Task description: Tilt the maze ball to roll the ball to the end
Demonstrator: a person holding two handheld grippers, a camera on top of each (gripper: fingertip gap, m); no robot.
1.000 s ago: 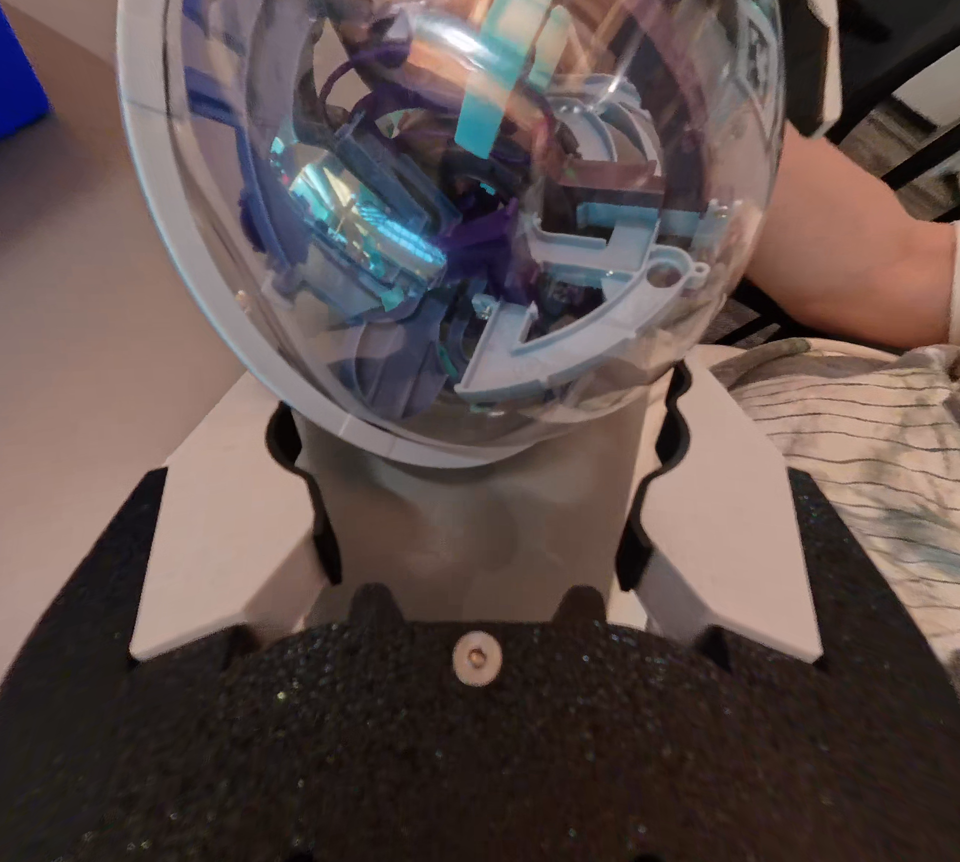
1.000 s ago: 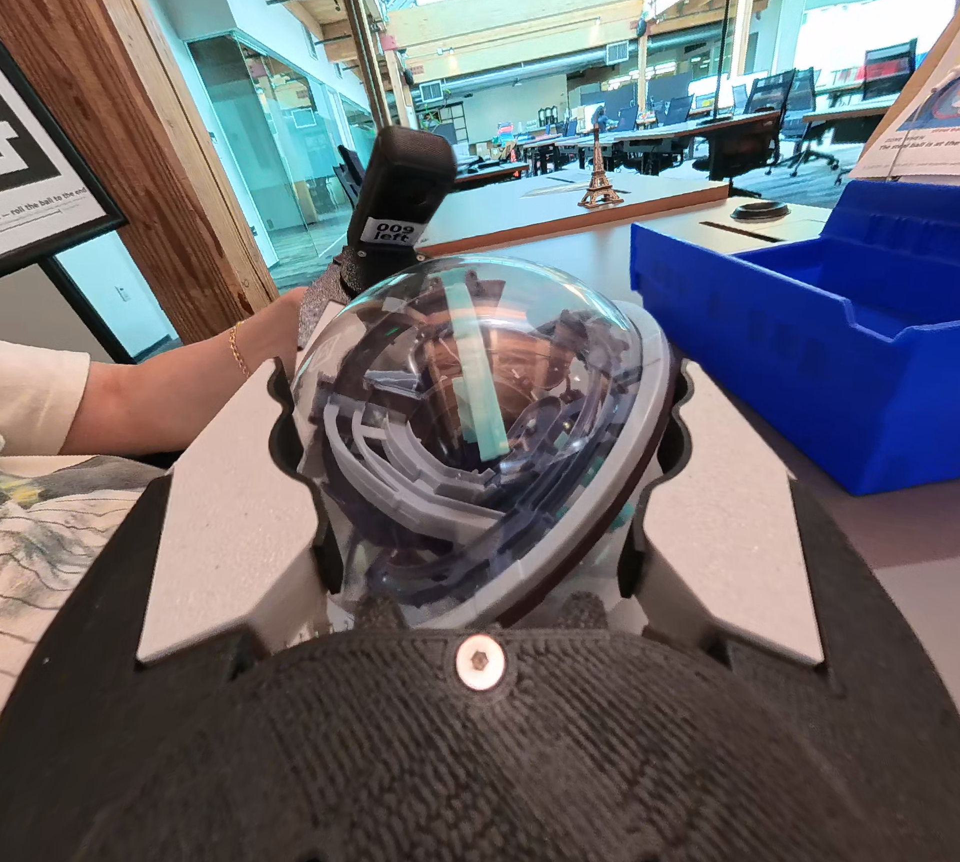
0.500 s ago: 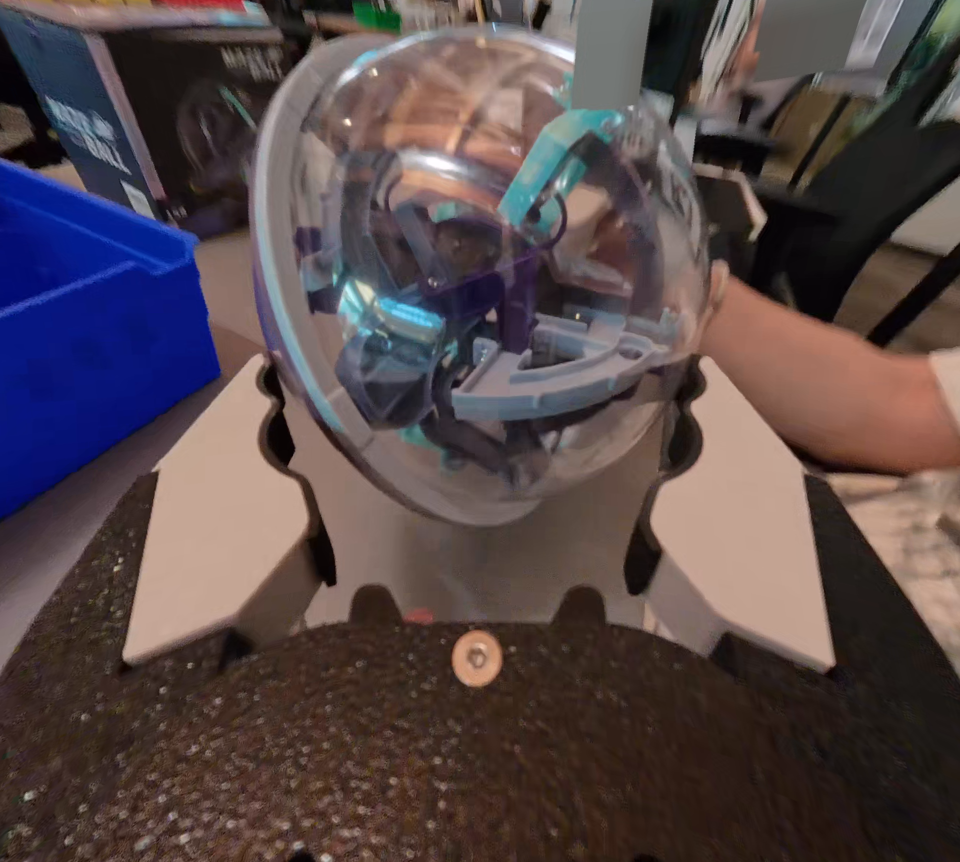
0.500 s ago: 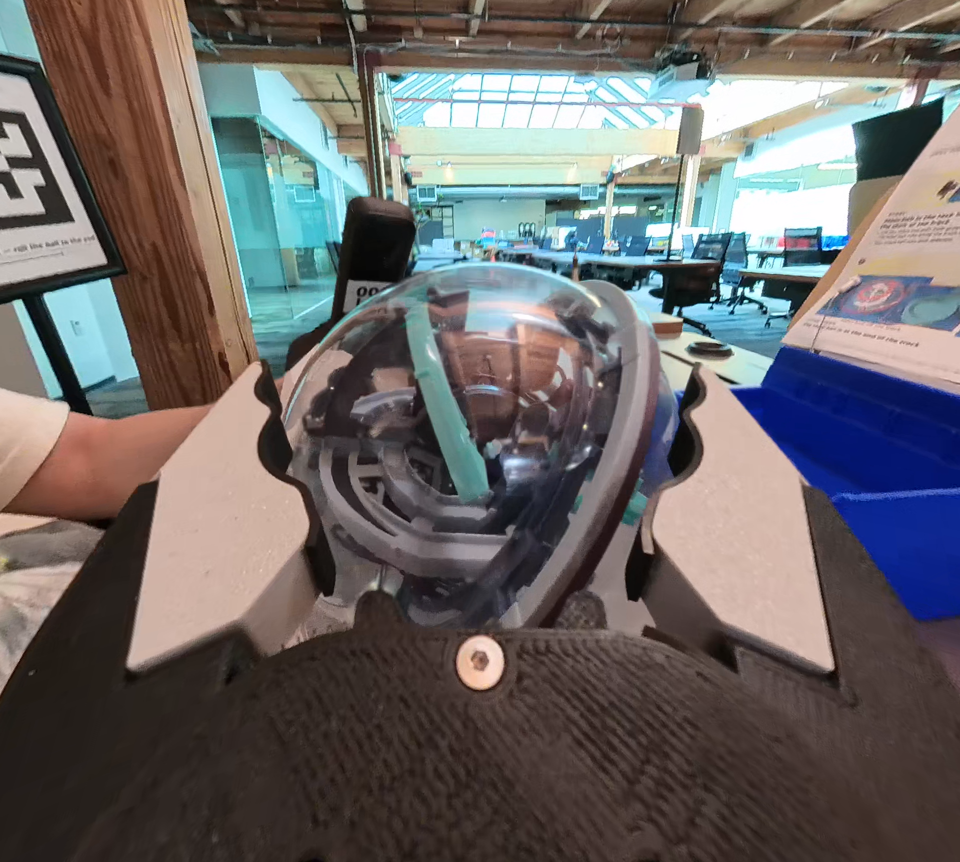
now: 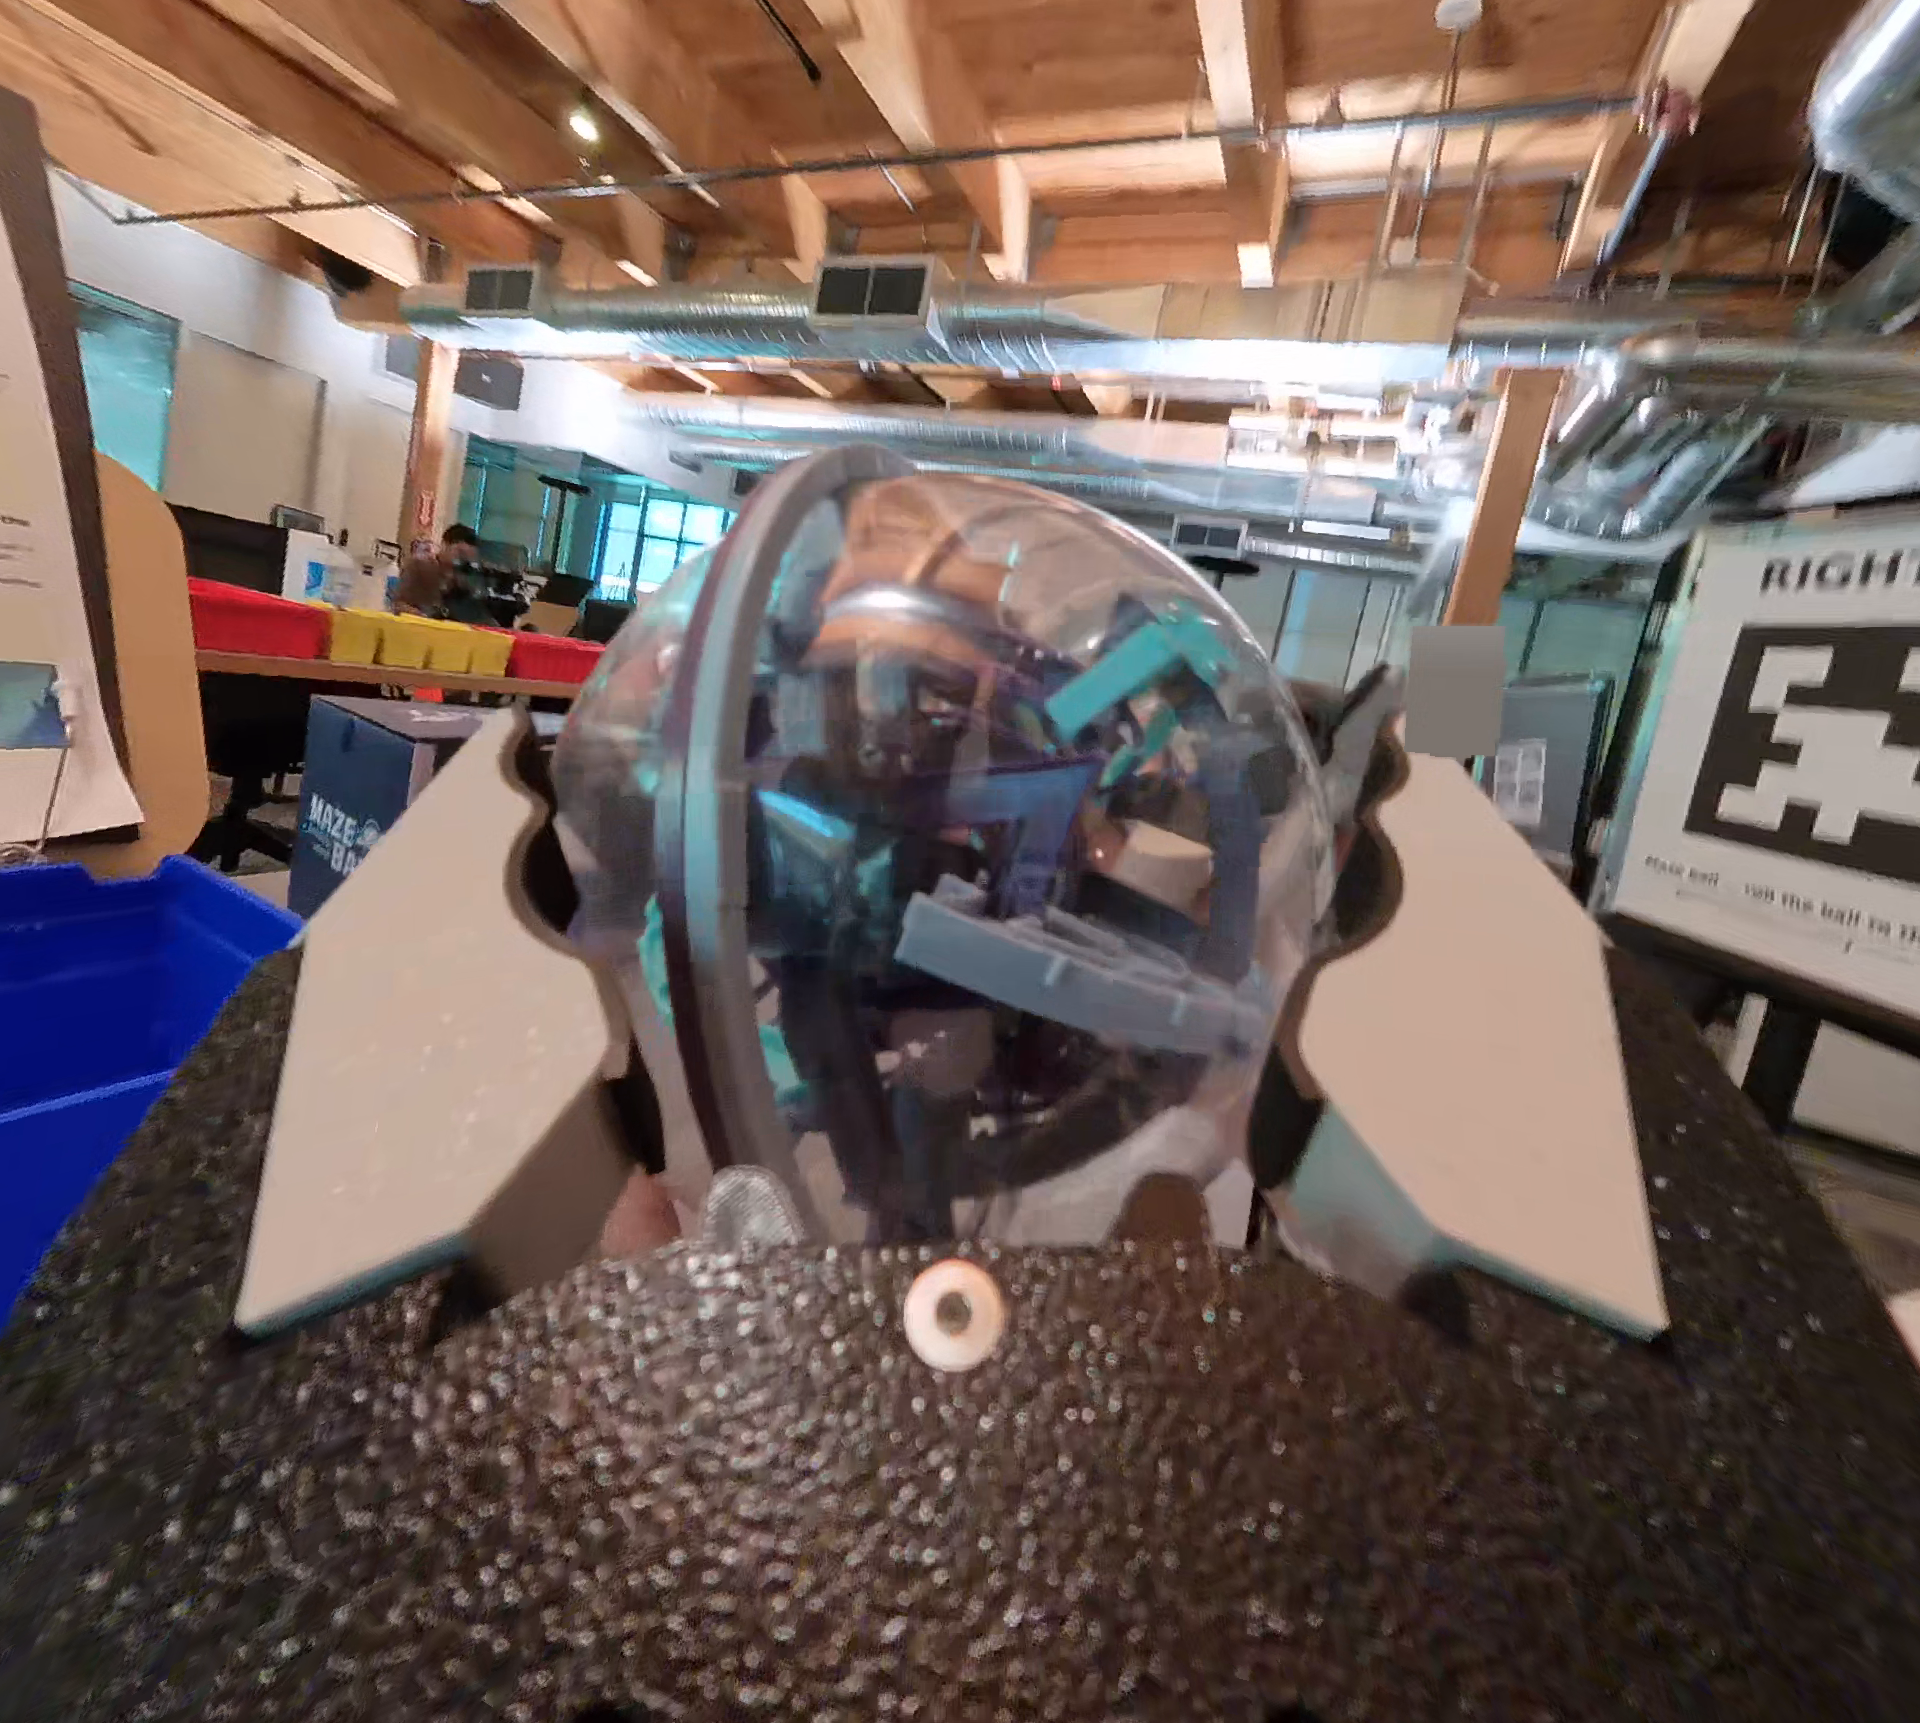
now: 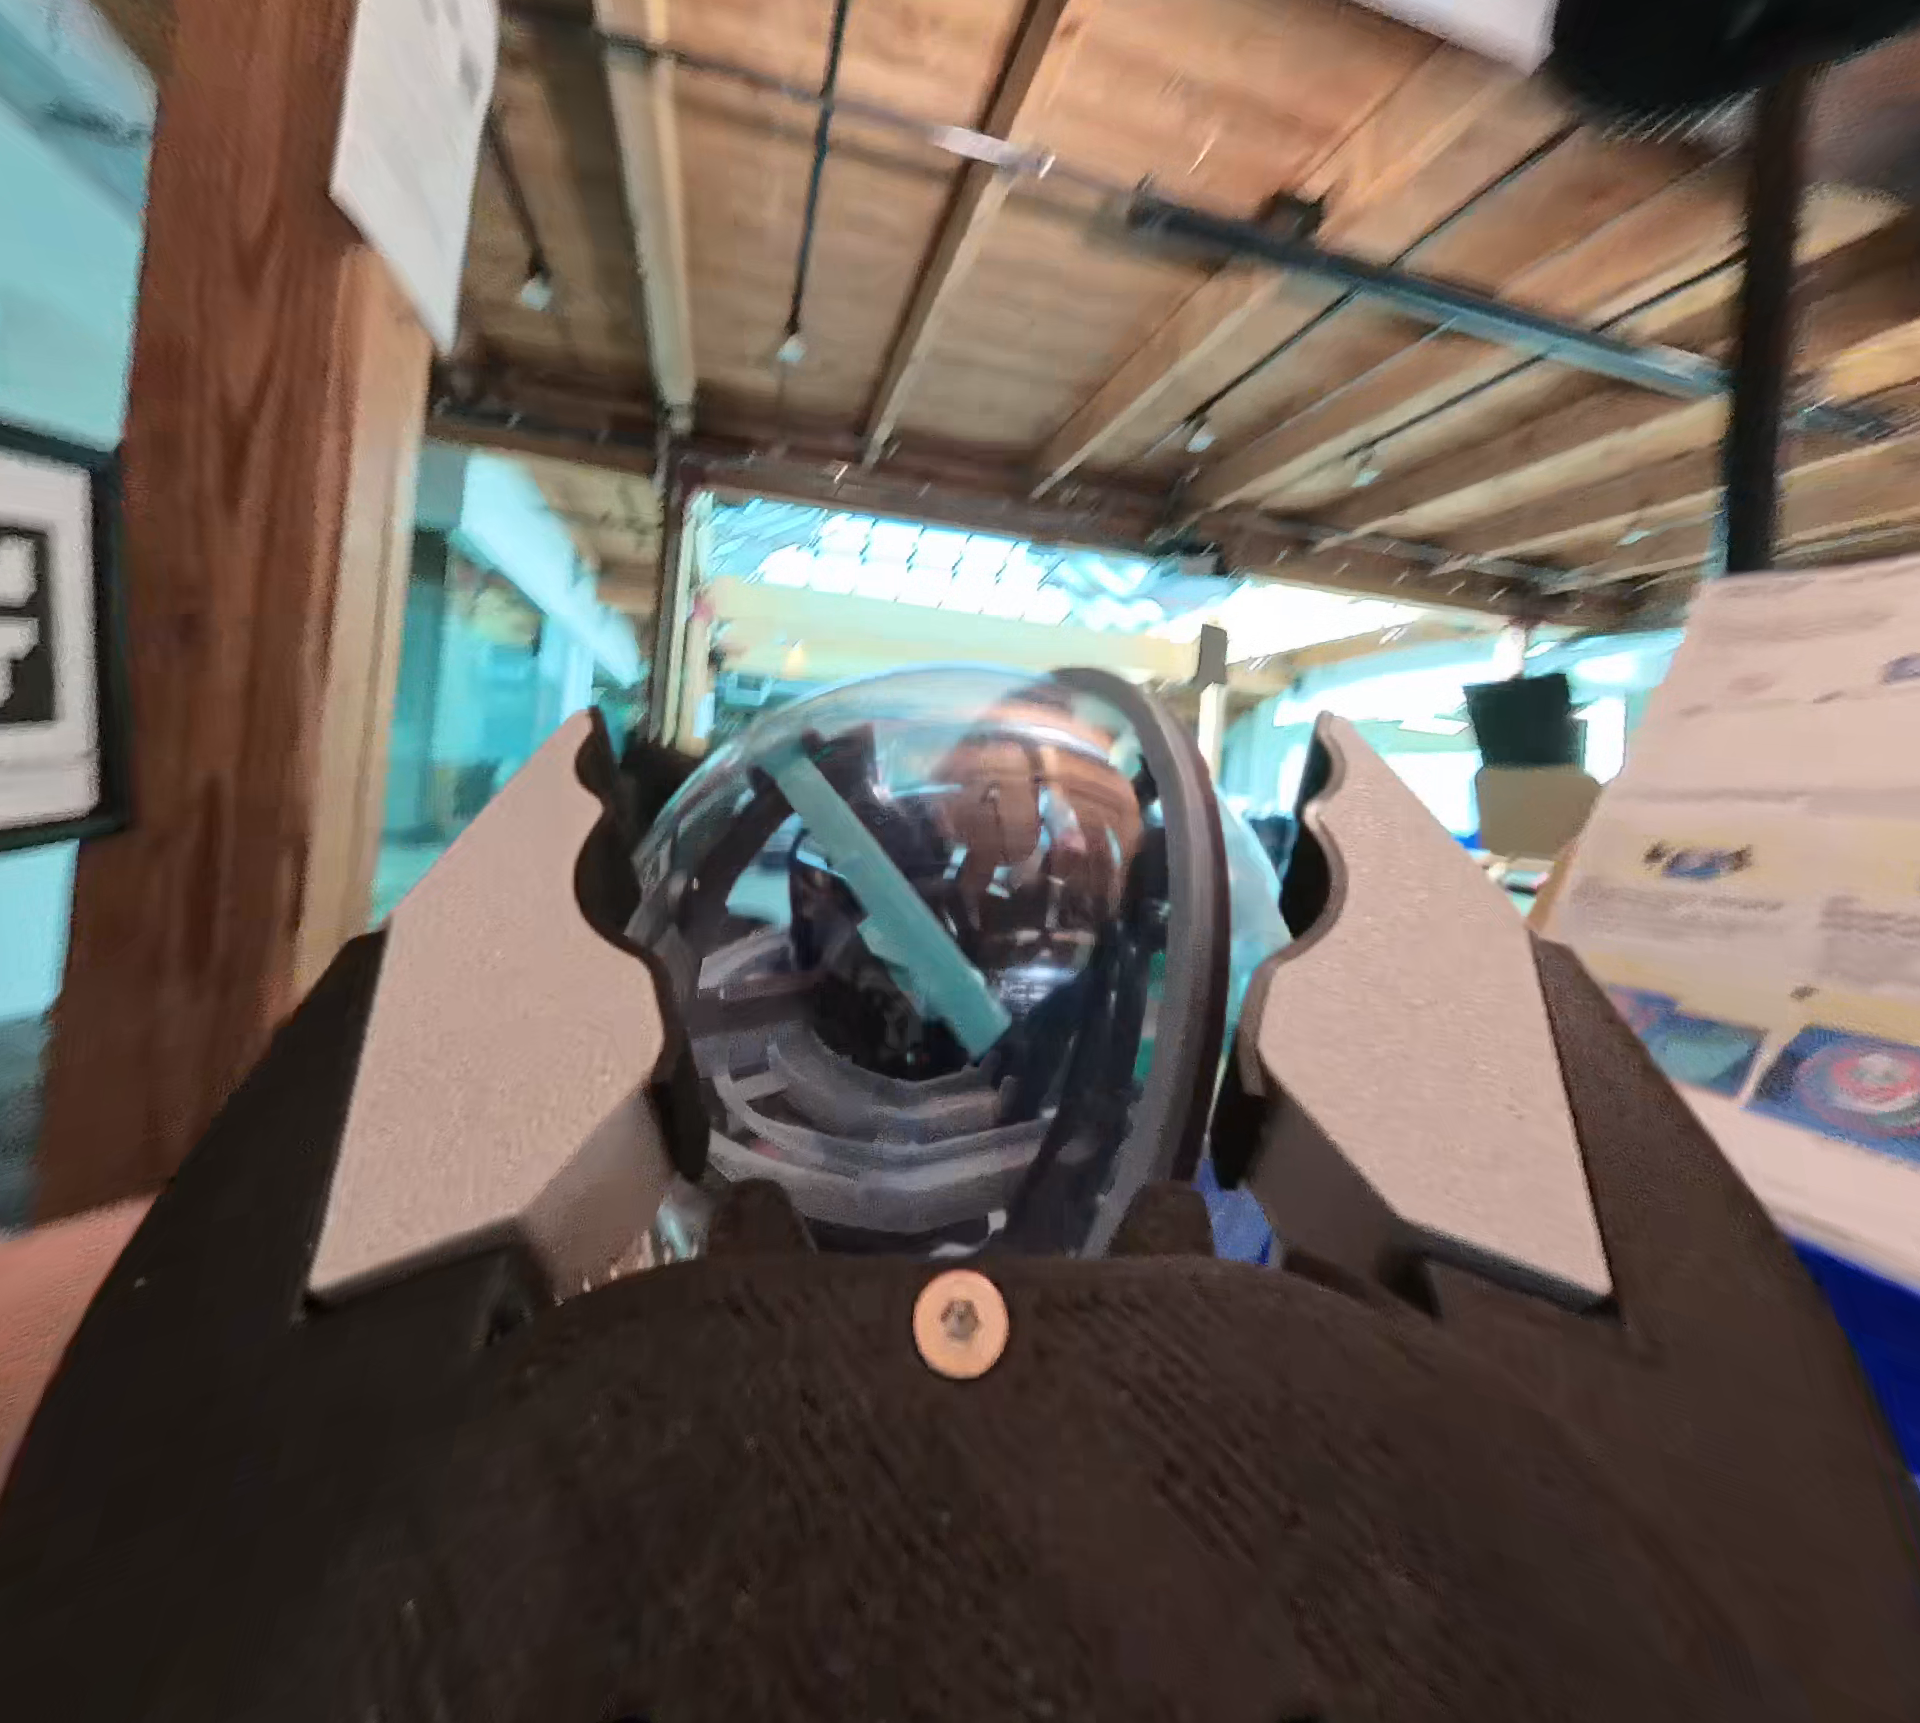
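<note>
The maze ball (image 5: 935,842) is a clear sphere with a grey seam ring and grey, purple and teal tracks inside. It is held in the air between both grippers. My left gripper (image 5: 945,738) has its two grey fingers closed against the sphere's sides. In the right wrist view the maze ball (image 6: 914,946) sits the same way in my right gripper (image 6: 956,728). The seam ring stands nearly upright in both views. Both views point up towards the wooden ceiling. I cannot make out the small ball inside the tracks.
A blue bin (image 5: 94,998) is low on the left and a framed marker sign (image 5: 1787,738) on the right. In the right wrist view a wooden post (image 6: 260,530) stands left and a printed sheet (image 6: 1745,894) leans right. A person's forearm (image 6: 62,1278) shows lower left.
Both grippers have tipped upward with the maze ball, so the views swung from the table to the ceiling. The seam ring has turned from slanted to nearly upright.
</note>
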